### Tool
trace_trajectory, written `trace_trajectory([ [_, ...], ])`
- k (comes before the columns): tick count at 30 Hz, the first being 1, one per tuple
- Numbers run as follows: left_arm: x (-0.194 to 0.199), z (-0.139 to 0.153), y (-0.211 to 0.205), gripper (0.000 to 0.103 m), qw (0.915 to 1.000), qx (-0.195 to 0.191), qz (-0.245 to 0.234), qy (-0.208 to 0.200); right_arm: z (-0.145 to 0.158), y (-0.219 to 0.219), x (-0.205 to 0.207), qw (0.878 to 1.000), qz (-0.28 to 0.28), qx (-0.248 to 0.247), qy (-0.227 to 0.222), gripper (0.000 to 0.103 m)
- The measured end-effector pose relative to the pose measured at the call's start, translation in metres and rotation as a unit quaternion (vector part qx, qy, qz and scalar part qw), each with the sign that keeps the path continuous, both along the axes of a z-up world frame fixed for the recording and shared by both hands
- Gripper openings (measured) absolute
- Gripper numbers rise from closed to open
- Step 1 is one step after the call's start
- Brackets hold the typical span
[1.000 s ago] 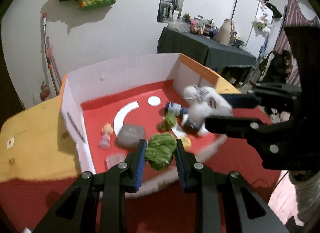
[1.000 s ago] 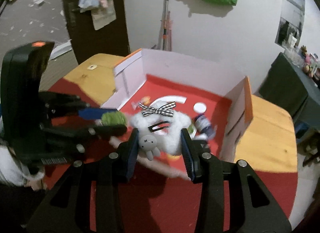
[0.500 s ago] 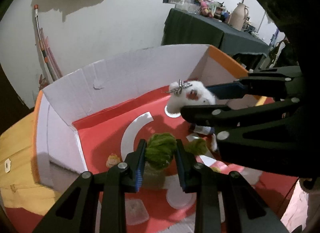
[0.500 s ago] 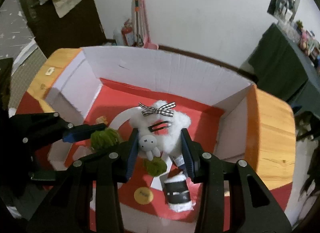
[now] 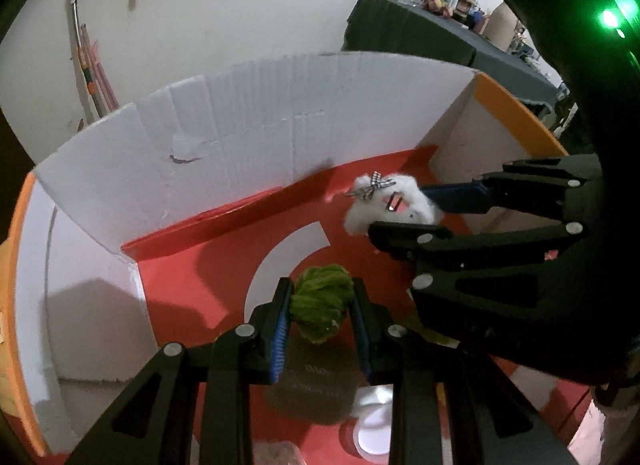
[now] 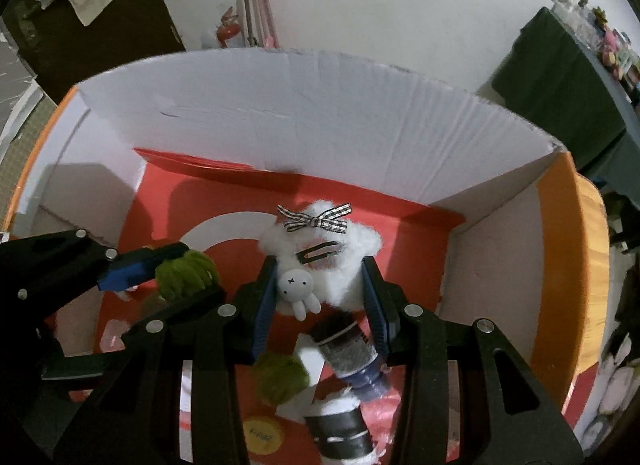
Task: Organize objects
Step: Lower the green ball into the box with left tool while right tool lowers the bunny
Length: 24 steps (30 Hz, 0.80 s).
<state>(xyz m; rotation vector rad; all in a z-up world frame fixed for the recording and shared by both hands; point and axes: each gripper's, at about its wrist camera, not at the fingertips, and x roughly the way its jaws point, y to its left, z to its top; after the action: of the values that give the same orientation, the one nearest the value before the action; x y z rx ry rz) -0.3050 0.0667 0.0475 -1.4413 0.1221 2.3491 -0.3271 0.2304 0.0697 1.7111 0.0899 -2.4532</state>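
Note:
My left gripper [image 5: 320, 301] is shut on a green yarn ball [image 5: 320, 307] and holds it above the red floor of the cardboard box [image 5: 224, 145]. My right gripper [image 6: 320, 289] is shut on a white fluffy toy [image 6: 332, 265] with a checked bow, a hair clip and a small bunny charm. It holds the toy over the box floor, nearer the back right corner. In the left wrist view the right gripper [image 5: 400, 213] and white toy [image 5: 368, 213] sit right of and beyond the yarn. In the right wrist view the left gripper [image 6: 188, 273] and its yarn [image 6: 184, 273] are at left.
On the box floor below the right gripper lie a second green yarn ball [image 6: 280, 379], a dark blue bottle [image 6: 352, 357], a black-and-white roll [image 6: 340, 425] and a yellow disc [image 6: 262, 431]. A grey pad [image 5: 312, 389] and white lid [image 5: 372, 431] lie under the left gripper. White box walls [image 6: 320, 121] stand close ahead.
Both grippers have moved forward and deeper into the box with their loads still held; the back wall is now much closer and the floor objects have passed beneath the fingers.

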Motion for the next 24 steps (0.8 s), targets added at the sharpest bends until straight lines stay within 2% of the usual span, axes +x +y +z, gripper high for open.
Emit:
trace_trajectory([
  [8,-0.010,-0.020,0.002,0.029,0.9996,-0.007,0.010,-0.024,-0.013,0.010,-0.004,1.000,-0.002,0.004,-0.019,0.039],
  [24,-0.007,-0.019,0.000,0.030,0.9997,-0.016,0.006,-0.016,-0.017,0.027,0.004,1.000,0.003,0.005,-0.023,0.040],
])
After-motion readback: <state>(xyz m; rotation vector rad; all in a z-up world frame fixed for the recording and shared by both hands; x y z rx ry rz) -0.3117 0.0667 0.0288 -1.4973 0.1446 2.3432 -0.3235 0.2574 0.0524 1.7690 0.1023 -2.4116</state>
